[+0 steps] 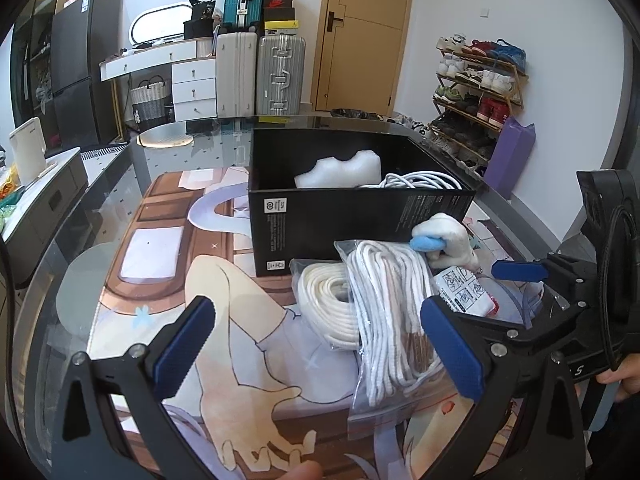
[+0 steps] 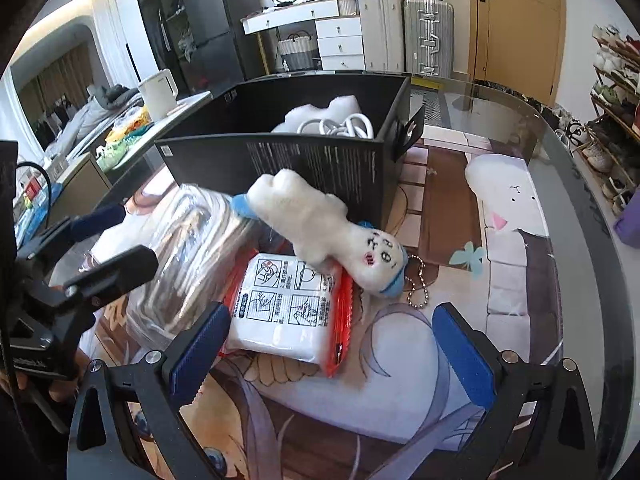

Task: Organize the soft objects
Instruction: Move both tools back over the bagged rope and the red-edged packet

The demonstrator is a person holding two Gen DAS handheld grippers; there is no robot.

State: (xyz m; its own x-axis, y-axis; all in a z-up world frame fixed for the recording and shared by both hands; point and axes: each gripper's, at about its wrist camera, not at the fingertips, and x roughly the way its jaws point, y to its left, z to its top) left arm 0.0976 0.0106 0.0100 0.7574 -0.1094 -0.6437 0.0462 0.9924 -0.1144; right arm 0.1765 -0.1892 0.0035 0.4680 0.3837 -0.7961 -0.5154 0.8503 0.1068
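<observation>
left hand-held gripper [image 1: 316,354]: jaws spread wide, nothing between them, low over the near part of the counter [image 1: 100,208]; the bagged white cord [image 1: 384,320] lies just ahead and to its right.
right hand-held gripper [image 2: 332,354]: jaws spread, empty, held just near of the white-and-red packet [image 2: 288,308].
black box [image 2: 320,160]: open top, far centre of the counter; already holds a white foam piece [image 2: 320,114] and a coil of white cable [image 2: 344,126].
plush toy [image 2: 320,228]: white with blue trim and a bead chain, outside the box; far end leans against the box's near wall, face end rests on the packet's far edge.
plush long axis: runs diagonally, far-left up to near-right down, in the right wrist view.
key relation: plush sits straight ahead of the right hand-held gripper, just beyond the packet; from the left one it is far-right, past the cord bags.
nearer hand: right, by my read.
cream rope coil in bag [image 1: 328,300]: left of the white cord, beside the box.
progress guess: two items boxed; plush, packet and both bags not yet in.
next move guess: right reaches forward, closes across the plush's narrow middle, lifts over the box wall.
risk: chain may snag the packet.
</observation>
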